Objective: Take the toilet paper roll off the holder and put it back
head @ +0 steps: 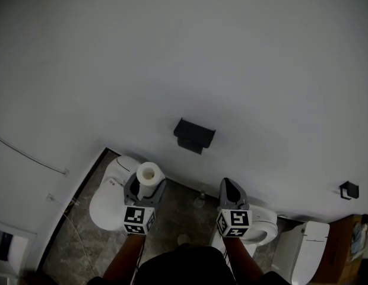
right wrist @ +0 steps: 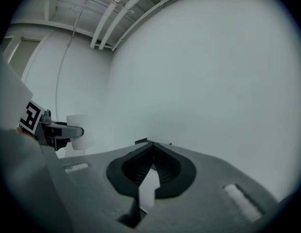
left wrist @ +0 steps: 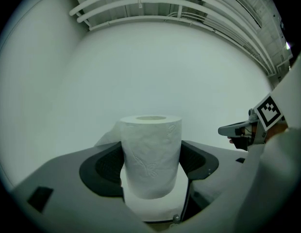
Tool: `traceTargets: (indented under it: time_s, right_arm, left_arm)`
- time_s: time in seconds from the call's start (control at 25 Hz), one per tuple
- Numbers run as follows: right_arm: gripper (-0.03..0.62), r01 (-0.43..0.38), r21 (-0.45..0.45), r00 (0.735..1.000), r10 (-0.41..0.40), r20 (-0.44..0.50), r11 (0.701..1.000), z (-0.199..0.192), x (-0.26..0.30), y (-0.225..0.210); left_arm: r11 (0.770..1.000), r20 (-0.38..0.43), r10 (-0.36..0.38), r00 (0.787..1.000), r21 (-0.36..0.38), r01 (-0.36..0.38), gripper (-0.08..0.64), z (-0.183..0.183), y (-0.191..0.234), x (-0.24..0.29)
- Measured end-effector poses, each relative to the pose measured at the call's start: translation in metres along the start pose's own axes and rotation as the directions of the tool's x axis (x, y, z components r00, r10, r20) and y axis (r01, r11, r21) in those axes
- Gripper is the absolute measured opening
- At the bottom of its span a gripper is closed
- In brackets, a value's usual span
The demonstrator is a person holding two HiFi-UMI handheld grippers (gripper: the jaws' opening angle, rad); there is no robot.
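The white toilet paper roll [head: 149,174] stands upright between the jaws of my left gripper [head: 148,186], off the holder. In the left gripper view the roll [left wrist: 151,154] fills the gap and both dark pads press its sides; a loose sheet hangs behind it. The black holder [head: 194,135] is fixed to the white wall, above and to the right of the roll, with nothing on it. My right gripper [head: 230,186] is held level to the right of the left one, its jaws [right wrist: 151,147] shut with nothing between them. Each gripper shows in the other's view.
A white toilet [head: 107,202] stands below the left gripper and another [head: 262,224] below the right one, on a dark stone floor [head: 181,203]. A second black holder [head: 348,190] is on the wall at far right. A thin pipe [head: 29,154] runs along the left wall.
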State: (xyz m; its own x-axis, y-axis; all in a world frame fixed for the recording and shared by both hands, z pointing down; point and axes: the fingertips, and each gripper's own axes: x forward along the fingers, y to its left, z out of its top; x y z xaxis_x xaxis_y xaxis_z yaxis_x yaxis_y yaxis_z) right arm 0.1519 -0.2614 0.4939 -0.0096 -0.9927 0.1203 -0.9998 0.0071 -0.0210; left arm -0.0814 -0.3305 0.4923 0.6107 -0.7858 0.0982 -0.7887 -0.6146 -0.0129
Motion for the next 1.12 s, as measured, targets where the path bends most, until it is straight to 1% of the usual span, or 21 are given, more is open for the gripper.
traceTargets:
  time_s: [0.28, 0.56, 0.64, 0.88, 1.0, 1.12]
  right_arm:
    - [-0.002, -0.004, 0.012, 1.0, 0.003, 0.009, 1.0, 0.002, -0.004, 0.005]
    - [-0.002, -0.018, 0.019, 1.0, 0.017, 0.018, 1.0, 0.003, 0.0, 0.007]
    - [-0.002, -0.023, 0.025, 1.0, 0.023, 0.019, 0.999, 0.003, 0.002, 0.009]
    - [-0.002, -0.034, 0.027, 0.999, 0.034, 0.01, 0.999, -0.001, 0.01, 0.01]
    - [-0.002, -0.035, 0.012, 0.999, 0.035, 0.001, 0.999, 0.003, 0.016, 0.007]
    - [-0.002, -0.027, 0.011, 1.0, 0.027, -0.004, 1.0, 0.004, 0.021, 0.004]
  left_arm:
    - [0.999, 0.002, -0.041, 0.999, -0.016, 0.041, 0.36, 0.002, -0.011, 0.009]
    - [0.997, 0.039, -0.067, 0.997, -0.023, 0.068, 0.36, 0.03, -0.018, 0.04]
    - [0.997, 0.046, -0.07, 0.996, -0.031, 0.072, 0.36, 0.042, -0.018, 0.055]
    - [0.996, 0.042, -0.084, 0.996, 0.001, 0.084, 0.36, 0.066, -0.025, 0.116]
    - [0.996, 0.039, -0.077, 0.996, 0.047, 0.075, 0.36, 0.068, -0.026, 0.152]
    - [0.995, 0.033, -0.088, 0.996, 0.056, 0.086, 0.36, 0.064, -0.027, 0.185]
